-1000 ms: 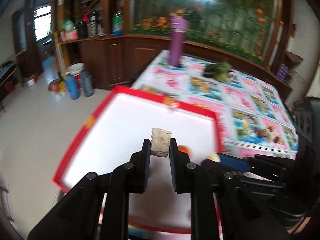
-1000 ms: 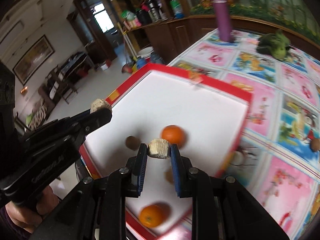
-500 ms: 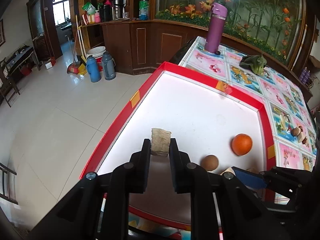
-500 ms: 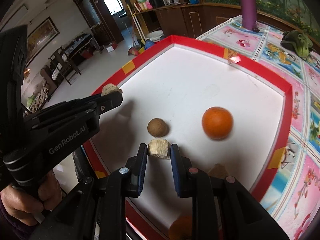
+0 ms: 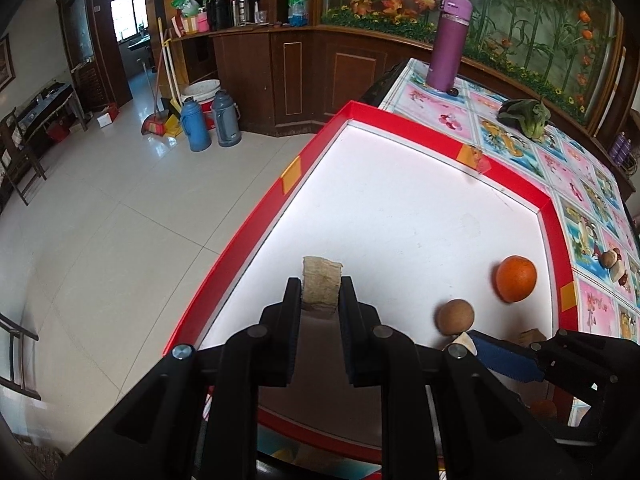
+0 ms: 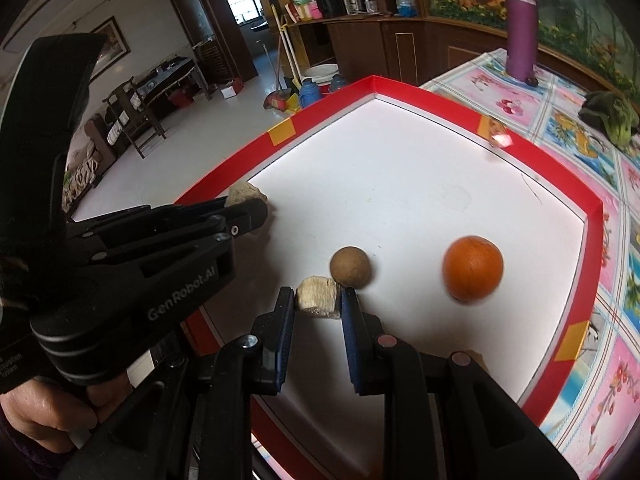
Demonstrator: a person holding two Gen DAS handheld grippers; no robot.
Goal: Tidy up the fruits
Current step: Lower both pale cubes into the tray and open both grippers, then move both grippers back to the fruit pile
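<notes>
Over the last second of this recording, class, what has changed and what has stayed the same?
Both tools have come forward and lower over the red-rimmed tray: the left tool now hangs over its white floor near the left rim, the right tool just behind the brown round fruit. Nothing was picked up or released. Each stays clamped on its beige chunk; the orange lies where it was.

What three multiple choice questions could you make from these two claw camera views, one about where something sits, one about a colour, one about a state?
1. Where is the purple bottle?
A. inside the tray
B. on the patterned tablecloth beyond the tray
C. on the floor

2. What colour is the tray rim?
A. red
B. green
C. black

3. What is the right claw doing?
A. open and bare
B. shut on an orange
C. shut on a beige chunk

Answers: B, it stands past the tray's far corner; A, a red border frames the white floor; C, both pads press the beige chunk.
</notes>
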